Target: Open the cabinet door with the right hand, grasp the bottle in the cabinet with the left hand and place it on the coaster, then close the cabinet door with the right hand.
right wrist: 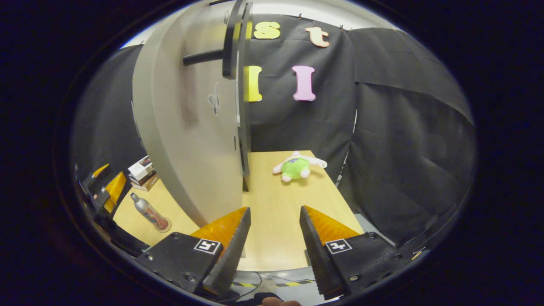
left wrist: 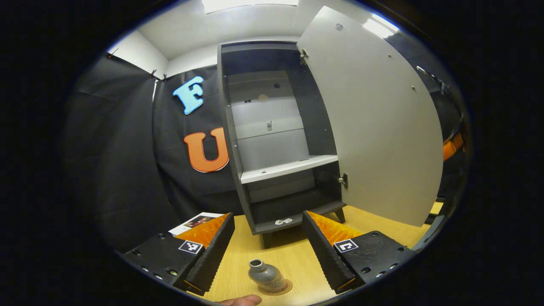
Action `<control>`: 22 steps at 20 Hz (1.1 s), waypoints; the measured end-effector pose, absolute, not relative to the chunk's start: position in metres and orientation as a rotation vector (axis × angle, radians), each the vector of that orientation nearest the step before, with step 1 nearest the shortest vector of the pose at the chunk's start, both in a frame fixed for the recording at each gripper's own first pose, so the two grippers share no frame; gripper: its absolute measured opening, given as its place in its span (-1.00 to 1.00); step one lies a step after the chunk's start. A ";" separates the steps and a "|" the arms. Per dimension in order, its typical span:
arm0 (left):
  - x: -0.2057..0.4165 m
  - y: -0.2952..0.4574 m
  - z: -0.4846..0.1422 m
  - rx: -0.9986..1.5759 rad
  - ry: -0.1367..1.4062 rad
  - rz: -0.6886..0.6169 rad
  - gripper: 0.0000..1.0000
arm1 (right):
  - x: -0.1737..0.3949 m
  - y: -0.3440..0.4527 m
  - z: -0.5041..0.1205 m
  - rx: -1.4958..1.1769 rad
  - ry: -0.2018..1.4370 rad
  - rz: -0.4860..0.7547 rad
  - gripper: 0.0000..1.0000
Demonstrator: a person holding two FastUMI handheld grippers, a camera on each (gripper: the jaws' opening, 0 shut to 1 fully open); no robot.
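Closing the cabinet door (right wrist: 187,140) looks to be the step in hand, since the bottle (left wrist: 266,276) already stands upright on the coaster (left wrist: 285,288), in front of the cabinet (left wrist: 276,140) and apart from it. The right gripper (right wrist: 274,225) sits just beside the door's free edge, jaws apart and holding nothing; a good close would likely mean laying one finger flat against the door's outer face, low and near that edge, and pushing in an arc around the hinges (left wrist: 343,180) rather than straight ahead, easing off before it meets the frame. The left gripper (left wrist: 267,238) hangs above the bottle, jaws apart and empty, and should stay out of the door's sweep. The door is a flat, smooth pale panel; the cabinet is dark with a light shelf (left wrist: 289,168). The bottle is small, grey and metallic-looking with a narrow neck, on a thin round coaster over a smooth wood-grain table (right wrist: 280,204). A soft green plush toy (right wrist: 297,168) lies beyond the door.
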State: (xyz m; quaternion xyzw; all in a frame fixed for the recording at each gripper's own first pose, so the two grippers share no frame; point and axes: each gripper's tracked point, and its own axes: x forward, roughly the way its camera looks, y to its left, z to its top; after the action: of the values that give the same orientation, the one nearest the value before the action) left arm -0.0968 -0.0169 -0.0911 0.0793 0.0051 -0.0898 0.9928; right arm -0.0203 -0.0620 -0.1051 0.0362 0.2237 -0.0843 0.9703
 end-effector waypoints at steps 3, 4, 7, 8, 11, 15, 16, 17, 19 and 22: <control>-0.074 -0.016 -0.056 0.193 -0.005 -0.139 1.00 | -0.037 -0.087 -0.093 0.075 0.416 -0.239 0.58; -0.068 -0.023 -0.051 0.177 -0.002 -0.140 0.93 | -0.039 -0.099 -0.082 0.075 0.391 -0.261 0.59; -0.046 -0.029 -0.030 0.101 0.005 -0.138 0.92 | -0.037 -0.134 -0.029 0.084 0.287 -0.308 0.60; -0.039 -0.027 -0.028 0.083 0.018 -0.124 0.92 | -0.034 -0.140 -0.006 0.090 0.246 -0.310 0.59; -0.025 -0.016 -0.025 0.059 0.048 -0.080 0.93 | -0.015 -0.120 0.050 0.051 0.151 -0.263 0.63; -0.022 0.000 -0.023 0.065 0.053 -0.061 0.92 | -0.012 -0.092 0.086 -0.076 0.040 -0.247 0.69; -0.022 0.005 -0.023 0.082 0.052 -0.054 0.92 | -0.011 -0.091 0.087 -0.118 0.024 -0.259 0.63; -0.022 0.011 -0.026 0.097 0.054 -0.043 0.92 | -0.012 -0.090 0.087 -0.150 0.012 -0.270 0.63; -0.021 0.012 -0.034 0.103 0.073 -0.042 0.92 | -0.011 -0.088 0.083 -0.154 0.009 -0.281 0.61; -0.022 0.009 -0.029 0.093 0.054 -0.047 0.93 | -0.012 -0.079 0.091 -0.080 -0.021 -0.230 0.62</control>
State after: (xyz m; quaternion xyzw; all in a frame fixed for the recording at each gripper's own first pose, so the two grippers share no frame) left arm -0.0223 0.0094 -0.0292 0.0465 0.0269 -0.0233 0.9983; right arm -0.0120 -0.0789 0.0914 -0.0400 -0.0106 -0.1145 0.9926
